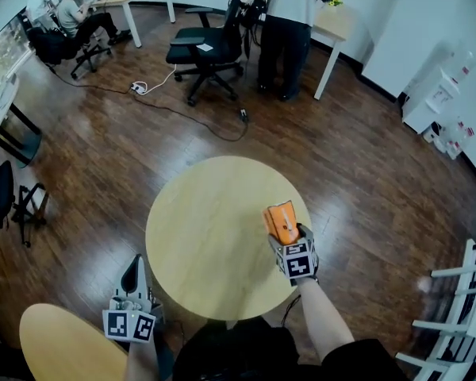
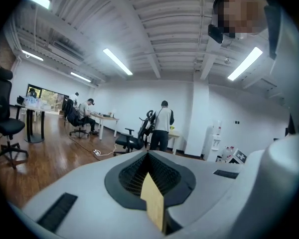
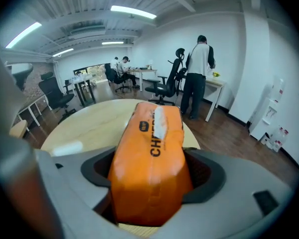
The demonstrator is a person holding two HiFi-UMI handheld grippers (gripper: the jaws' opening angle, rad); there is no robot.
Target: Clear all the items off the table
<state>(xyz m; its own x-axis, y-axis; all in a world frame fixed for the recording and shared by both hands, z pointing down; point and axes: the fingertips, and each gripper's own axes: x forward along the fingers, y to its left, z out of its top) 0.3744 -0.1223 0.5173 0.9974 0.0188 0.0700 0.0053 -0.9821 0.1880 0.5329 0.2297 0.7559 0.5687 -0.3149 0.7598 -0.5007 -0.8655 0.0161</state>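
Orange packet [image 1: 282,221] is the only item I can see on the counter [image 1: 206,228], so it's basically the whole job right now.

Head view: it lies at the right side of the round top, close to the rim. The right hand-held gripper [image 1: 285,232] comes at it from the near edge, angled down, with the packet lengthwise between the jaws. That makes sense, since gripping the long sides keeps it from swinging. The left hand-held gripper [image 1: 132,267] hangs off the counter at the lower left, over the wood floor and just beside a second tan surface [image 1: 59,344]. It's out of the way, I'd guess on purpose. There's lots of bare floor around, and the office chair [image 1: 202,54] and the standing person [image 1: 289,22] are well apart.

Left gripper view: the left hand-held gripper [image 2: 149,176] has its jaws fully together with nothing in them. It points level across the room.

Right gripper view: the packet [image 3: 152,148] fills the gap, and the right hand-held gripper [image 3: 152,183] looks clamped on both its sides at a fairly wide spread. I can't tell if it's off the counter [image 3: 89,126] yet. The rim is close on the right, so pulling it out that way looks easy.
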